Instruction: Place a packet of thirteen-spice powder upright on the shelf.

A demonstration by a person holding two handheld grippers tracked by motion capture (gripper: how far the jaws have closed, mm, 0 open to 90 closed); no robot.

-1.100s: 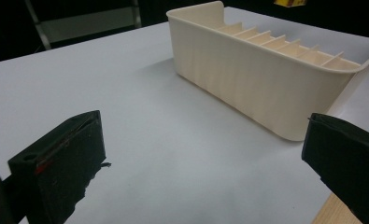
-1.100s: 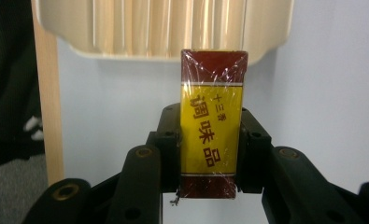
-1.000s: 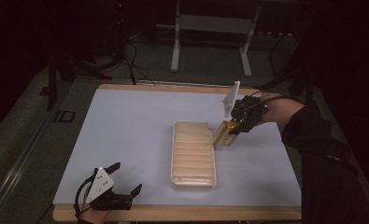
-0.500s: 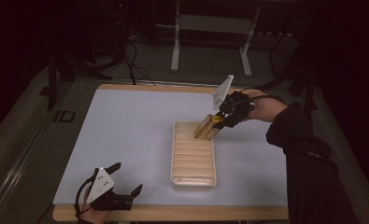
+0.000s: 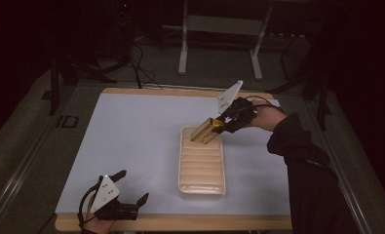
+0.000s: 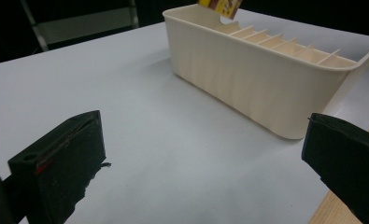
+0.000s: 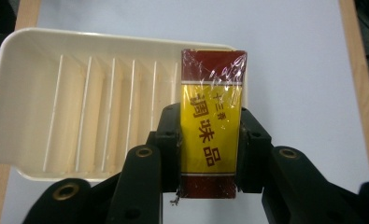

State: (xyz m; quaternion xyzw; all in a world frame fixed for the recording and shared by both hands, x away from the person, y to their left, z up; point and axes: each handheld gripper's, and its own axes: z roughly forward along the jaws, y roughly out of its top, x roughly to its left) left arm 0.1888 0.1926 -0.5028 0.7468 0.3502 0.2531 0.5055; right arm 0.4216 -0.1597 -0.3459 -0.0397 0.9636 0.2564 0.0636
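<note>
A cream plastic tray [image 5: 202, 183] with several narrow divided slots lies lengthways in the middle of the white mat. My right gripper [image 5: 218, 126] is shut on a yellow and dark-red wrapped box [image 5: 204, 131], which hangs tilted over the tray's far end. In the right gripper view the box [image 7: 212, 126] sits clamped between both black pads [image 7: 250, 144], above the end slot of the tray [image 7: 14, 84]. My left gripper [image 5: 131, 190] rests at the mat's near left corner, jaws open and empty. The left gripper view looks at the tray's side wall [image 6: 238, 79] with the box [image 6: 218, 6] peeking over it.
The white mat [image 5: 136, 136] covers a wooden table whose edge [image 5: 180, 223] runs along the front. Dark floor, cables and a metal stand [image 5: 219, 29] lie beyond the table's far side.
The right gripper has carried the box leftward and down, from beside the tray's far right corner to over its far end. The left gripper stayed put.
</note>
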